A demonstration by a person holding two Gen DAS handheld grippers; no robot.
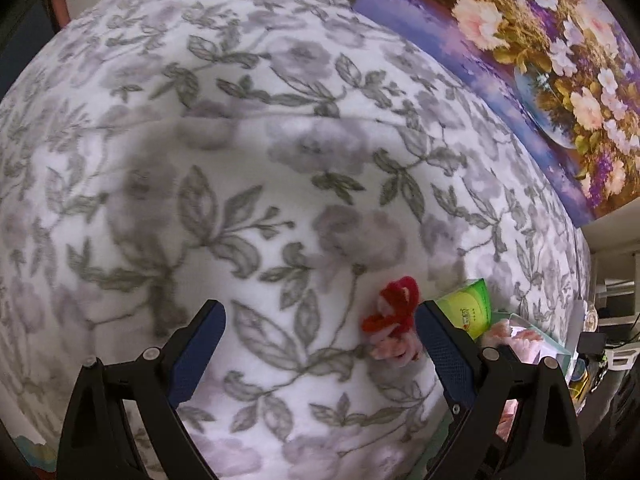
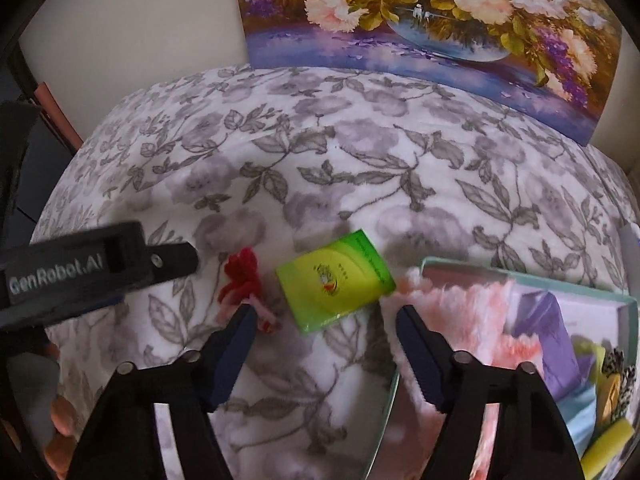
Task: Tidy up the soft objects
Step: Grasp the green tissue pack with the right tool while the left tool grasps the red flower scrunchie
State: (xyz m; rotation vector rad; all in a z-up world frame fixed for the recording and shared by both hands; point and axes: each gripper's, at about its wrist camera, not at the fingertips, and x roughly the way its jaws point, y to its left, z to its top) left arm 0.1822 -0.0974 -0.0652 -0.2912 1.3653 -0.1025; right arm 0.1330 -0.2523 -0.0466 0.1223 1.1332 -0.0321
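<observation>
A red and pink yarn flower (image 2: 242, 286) lies on the flowered blanket (image 2: 360, 160), left of a green tissue pack (image 2: 335, 280). A clear tray (image 2: 592, 292) at the right holds a pink fluffy cloth (image 2: 472, 312), purple and yellow soft pieces. My right gripper (image 2: 324, 316) is open and empty, just in front of the pack, its left finger touching the yarn flower's end. My left gripper (image 1: 320, 320) is open and empty above the blanket; the yarn flower (image 1: 394, 316) lies by its right finger, the green pack (image 1: 468, 310) beyond. The left gripper (image 2: 176, 260) also shows in the right view.
A flower painting (image 2: 420, 12) leans on the wall behind the blanket. A shelf with small items (image 1: 608, 320) stands at the far right in the left view. Dark furniture (image 2: 24, 160) is at the left edge.
</observation>
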